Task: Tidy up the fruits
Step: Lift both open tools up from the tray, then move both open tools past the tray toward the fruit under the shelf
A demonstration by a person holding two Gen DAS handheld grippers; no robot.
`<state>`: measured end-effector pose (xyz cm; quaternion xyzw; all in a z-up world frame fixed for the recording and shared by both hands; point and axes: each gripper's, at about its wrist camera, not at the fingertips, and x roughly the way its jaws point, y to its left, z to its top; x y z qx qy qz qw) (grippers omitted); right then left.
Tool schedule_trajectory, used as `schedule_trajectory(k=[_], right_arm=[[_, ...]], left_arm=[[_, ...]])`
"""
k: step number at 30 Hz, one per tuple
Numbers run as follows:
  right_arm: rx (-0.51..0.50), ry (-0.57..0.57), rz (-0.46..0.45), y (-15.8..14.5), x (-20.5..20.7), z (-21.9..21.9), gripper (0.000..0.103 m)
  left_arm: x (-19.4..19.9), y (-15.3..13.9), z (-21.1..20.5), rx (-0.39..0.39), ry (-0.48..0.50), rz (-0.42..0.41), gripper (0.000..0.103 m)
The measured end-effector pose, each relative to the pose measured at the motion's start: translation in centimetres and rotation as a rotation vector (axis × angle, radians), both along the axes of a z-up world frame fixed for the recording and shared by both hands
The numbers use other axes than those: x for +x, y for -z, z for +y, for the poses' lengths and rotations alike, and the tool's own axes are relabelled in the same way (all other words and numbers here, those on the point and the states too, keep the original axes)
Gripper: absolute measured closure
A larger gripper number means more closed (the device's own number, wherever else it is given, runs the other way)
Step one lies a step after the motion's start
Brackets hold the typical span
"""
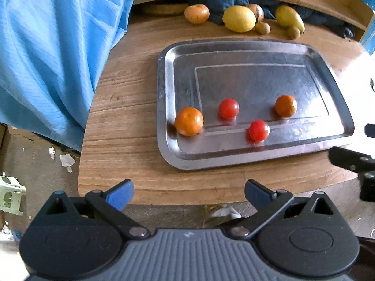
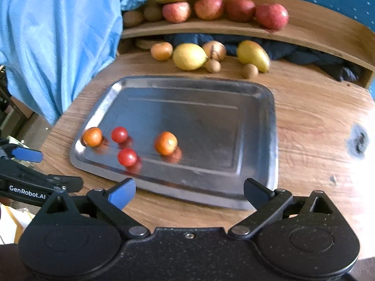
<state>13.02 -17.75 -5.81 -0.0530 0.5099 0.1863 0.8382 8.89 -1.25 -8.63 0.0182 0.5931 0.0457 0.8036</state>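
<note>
both grippers' jaws spread, empty; four small fruits, perhaps tomatoes, on tray

Silver tray w/ red tomatoes (orange tangerines).

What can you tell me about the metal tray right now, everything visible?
The metal tray is rectangular with rounded corners, silvery and reflective, with a raised rim and a stepped inner panel. It lies flat on the wooden table. Four small fruits sit near one end: two orange ones and two red ones. The rest is bare. No gripper touches it.
</note>
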Motion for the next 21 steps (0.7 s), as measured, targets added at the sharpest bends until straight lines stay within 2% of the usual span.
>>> schedule_trajectory(k=[5, 12, 21], right_arm=[[-0.038, 0.058, 0.014, 0.2, -0.2, -1.4, 0.001], [-0.087, 0.144, 0.003, 0.2, 0.3, -2.6, 0.001], [-0.073, 0.160, -0.019, -0.1, 1.8, -2.6, 0.001]], left_arm=[[0.3, 0.1, -0.5, 0.026, 0.009, 0.020, 0.001], [1.1, -0.3, -0.1, 0.053, -0.011, 0.002, 0.001], [3.0, -1.3, 0.5, 0.073, -0.023, -0.020, 0.001]])
